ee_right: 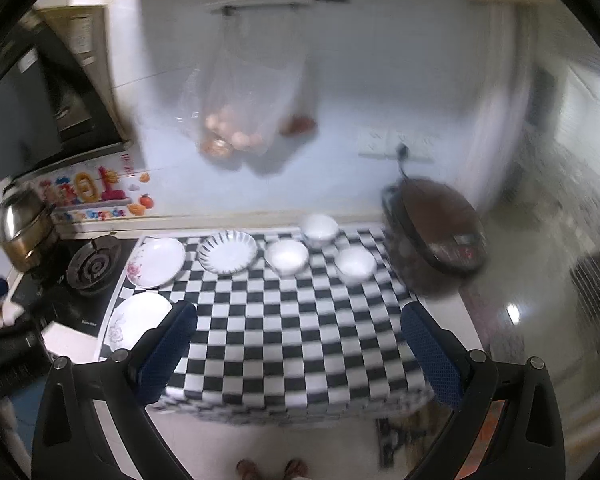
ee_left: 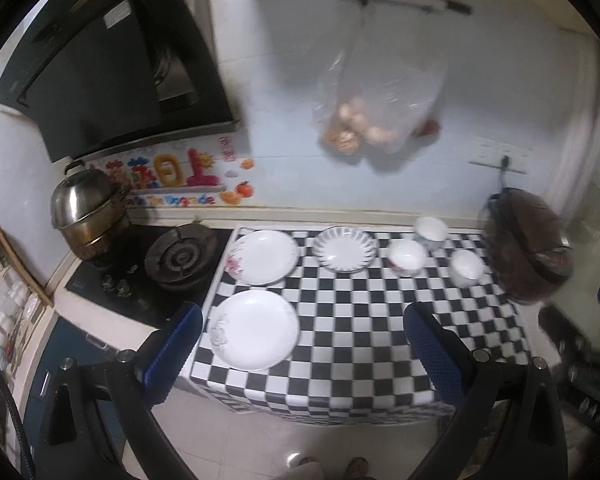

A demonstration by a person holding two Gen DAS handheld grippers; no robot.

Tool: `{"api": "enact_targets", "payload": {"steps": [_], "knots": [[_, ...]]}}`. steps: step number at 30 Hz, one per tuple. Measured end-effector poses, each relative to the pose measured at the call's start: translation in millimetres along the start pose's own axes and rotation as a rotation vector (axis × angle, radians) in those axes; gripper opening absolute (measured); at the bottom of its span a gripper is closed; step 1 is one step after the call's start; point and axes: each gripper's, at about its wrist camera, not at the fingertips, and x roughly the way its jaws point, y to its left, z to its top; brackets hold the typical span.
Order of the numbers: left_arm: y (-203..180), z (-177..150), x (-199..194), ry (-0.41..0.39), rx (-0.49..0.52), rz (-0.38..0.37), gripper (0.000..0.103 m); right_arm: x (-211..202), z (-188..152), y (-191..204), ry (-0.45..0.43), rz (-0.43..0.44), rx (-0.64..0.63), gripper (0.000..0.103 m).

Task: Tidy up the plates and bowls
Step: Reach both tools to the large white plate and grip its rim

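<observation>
Blue textured pads on both tools, nothing between them. Left gripper (ee_left: 302, 344) jaws spread wide, empty, held high above the near edge of the black-and-white checkered table cover (ee_left: 364, 320). Right gripper (ee_right: 298, 346) same: spread wide, empty, well above the cloth. Probably a pre-approach hover, nothing touched yet.

Nearest dish, lower left of the left view: white round plate with grey floral print (ee_left: 256, 330), flat on the cloth, just inside the left tool's span. Likely first pick.

Further up: white round plate with pink floral print (ee_left: 262, 257), then white fluted plate with dark radial stripes (ee_left: 345, 249) right of it. All three plates apart, none stacked.

Right of those, centre-right: three white ceramic bowls, upright, in a loose triangle: left bowl (ee_left: 407, 257), back bowl (ee_left: 431, 231), right bowl (ee_left: 467, 267). Not nested. Plates grouped left, bowls right, so task looks unstarted; stacking per group seems the obvious route.

Far side: dark brown rice cooker (ee_left: 528, 248) at right edge of the cloth, black gas hob (ee_left: 180, 258) and steel steamer pot (ee_left: 86, 216) at left, clear plastic bag of eggs (ee_left: 376, 92) hanging on the wall.

View differences: left view shows grey-print plate whole; right view crops it behind a finger (ee_right: 168, 350). Right view shows floor right of the table; heavy blur there.
</observation>
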Motion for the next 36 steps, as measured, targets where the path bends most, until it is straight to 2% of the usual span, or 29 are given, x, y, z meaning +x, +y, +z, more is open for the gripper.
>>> {"api": "enact_targets", "payload": {"steps": [4,7,10,14,19,22,29,32,34,36], "knots": [[17,-1,43,0.051,-0.03,0.107,0.103,55,-3,7,0.11,0.161,-0.008,0.103],[40,-6,86,0.136,-0.067,0.16,0.103,100,-7,20,0.19,0.252,-0.023,0.103],[64,-11,124,0.208,-0.099,0.186,0.103,145,-8,42,0.243,0.31,-0.036,0.103],[91,-16,168,0.261,-0.123,0.225,0.103,205,-9,79,0.317,0.336,-0.072,0.103],[137,-23,243,0.38,-0.181,0.2,0.103,286,-20,135,0.437,0.36,-0.11,0.103],[163,-34,290,0.478,-0.217,0.159,0.102,336,-31,169,0.524,0.385,-0.109,0.102],[199,-60,373,0.646,-0.21,0.085,0.098,435,-64,233,0.72,0.379,-0.089,0.101],[212,-68,403,0.7,-0.215,0.039,0.092,455,-74,249,0.774,0.379,-0.08,0.101],[217,-74,422,0.742,-0.215,0.01,0.081,466,-79,258,0.81,0.384,-0.078,0.101],[219,-81,438,0.783,-0.195,-0.018,0.077,477,-85,266,0.849,0.39,-0.068,0.1]]}}
